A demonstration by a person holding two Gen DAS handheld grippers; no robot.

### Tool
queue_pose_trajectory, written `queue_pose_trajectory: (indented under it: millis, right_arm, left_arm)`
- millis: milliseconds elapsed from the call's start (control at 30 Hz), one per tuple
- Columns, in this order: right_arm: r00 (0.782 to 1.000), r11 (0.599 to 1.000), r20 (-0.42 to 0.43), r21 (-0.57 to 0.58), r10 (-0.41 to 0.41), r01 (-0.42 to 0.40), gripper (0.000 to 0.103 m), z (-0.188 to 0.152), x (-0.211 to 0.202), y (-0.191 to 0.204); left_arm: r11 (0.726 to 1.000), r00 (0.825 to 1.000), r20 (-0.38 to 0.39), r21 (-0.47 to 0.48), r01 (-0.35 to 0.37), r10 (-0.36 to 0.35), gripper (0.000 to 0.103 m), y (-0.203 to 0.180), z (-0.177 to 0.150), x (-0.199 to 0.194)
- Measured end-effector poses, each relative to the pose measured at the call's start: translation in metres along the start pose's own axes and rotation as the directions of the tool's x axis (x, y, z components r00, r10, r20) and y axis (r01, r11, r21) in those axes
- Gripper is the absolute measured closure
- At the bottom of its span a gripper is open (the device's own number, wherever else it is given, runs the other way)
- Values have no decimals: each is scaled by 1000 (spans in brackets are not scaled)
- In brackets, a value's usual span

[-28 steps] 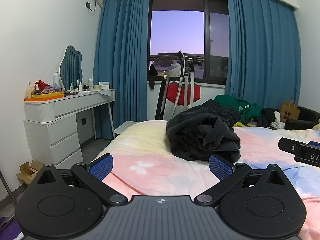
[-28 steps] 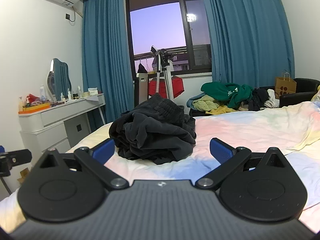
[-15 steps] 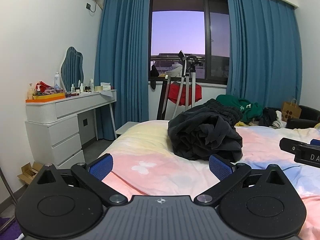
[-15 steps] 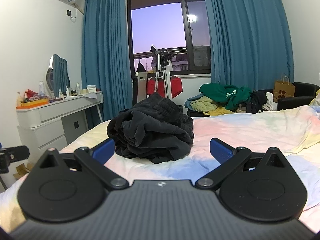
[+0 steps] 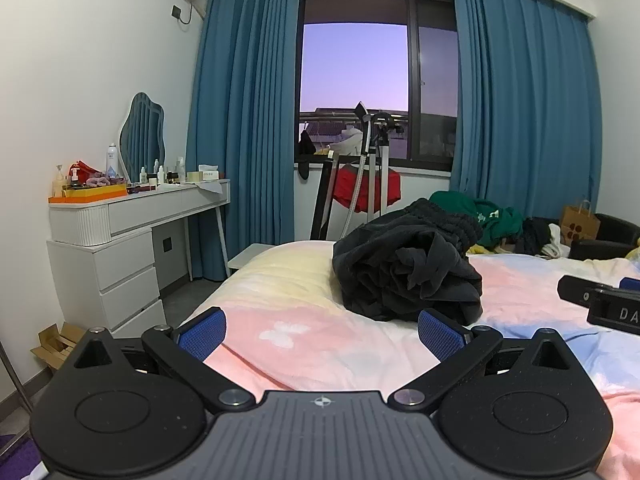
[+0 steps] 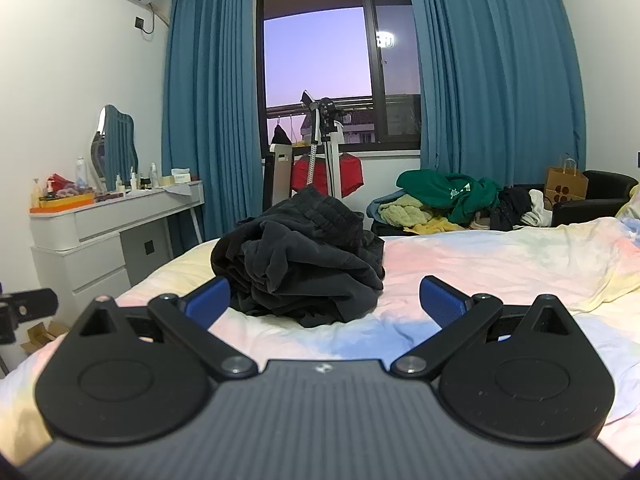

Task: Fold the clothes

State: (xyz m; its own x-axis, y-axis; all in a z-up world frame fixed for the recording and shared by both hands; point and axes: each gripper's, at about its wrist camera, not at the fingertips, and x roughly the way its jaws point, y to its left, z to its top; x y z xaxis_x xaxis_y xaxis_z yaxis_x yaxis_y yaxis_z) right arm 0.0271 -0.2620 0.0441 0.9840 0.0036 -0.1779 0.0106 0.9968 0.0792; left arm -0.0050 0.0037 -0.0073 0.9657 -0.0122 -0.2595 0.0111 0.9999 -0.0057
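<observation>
The black garment [image 5: 408, 270] lies crumpled in a loose heap on the bed [image 5: 304, 320], with a ribbed elastic band visible along its upper edge and deep folds across its front. It rests on the pastel sheet where yellow meets pink, ahead of both tongs and touching neither. The left tongs [image 5: 320, 330] are spread wide and hold nothing; the blue pads [image 5: 200, 332] sit low over the sheet. The right tongs [image 6: 326, 300] are likewise spread wide and empty, with the heap seen between their fingers. In the left wrist view, the body of the right tongs enters at the right edge and bears the white letters "DA"; the remainder is cut off. Beyond the bed, a pile of clothes [image 6: 448, 200] with a green top lies near a black armchair [image 6: 600, 196] carrying a brown paper bag [image 6: 566, 184] printed with dark dots. A white dressing tabletop [image 5: 136, 200] with bottles and a wavy mirror [image 5: 142, 136] stands at left. Blue curtains [image 5: 248, 120] flank the window [image 5: 356, 88], and a stand with a red garment [image 5: 366, 192] is in front of it.
</observation>
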Motion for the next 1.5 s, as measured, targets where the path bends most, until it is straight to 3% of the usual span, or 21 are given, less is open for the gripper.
queue_pose_trajectory:
  millis: [433,600,833,967,1067,1167,1500]
  right_arm:
    - [1000,1000,-17,1,-22,22,0,-2,3,0]
    - [999,999,-29,34,17,-16,0,0,2,-1]
    - [999,998,-38,65,9,-6,0,2,1,-7]
    - [999,998,-37,67,-17,20,0,4,-2,-9]
    - [998,997,-30,52,-55,57,0,3,-3,-11]
    - [996,995,-23,43,-85,86,0,1,-2,-18]
    - [992,967,-30,220,-124,128,0,1,-6,-67]
  left_arm:
    - [1000,1000,3,9,-14,14,0,-3,-7,4]
    - [1000,1000,0,1,-21,21,0,0,-11,9]
    - [1000,999,-43,8,-5,5,0,-3,-22,20]
    - [998,998,-69,64,14,-9,0,-14,-29,29]
    - [989,993,-117,145,14,3,0,-31,-31,47]
    - [988,991,-133,149,43,-23,1,-46,-21,68]
    - [979,991,-125,193,65,-41,1,-148,76,209]
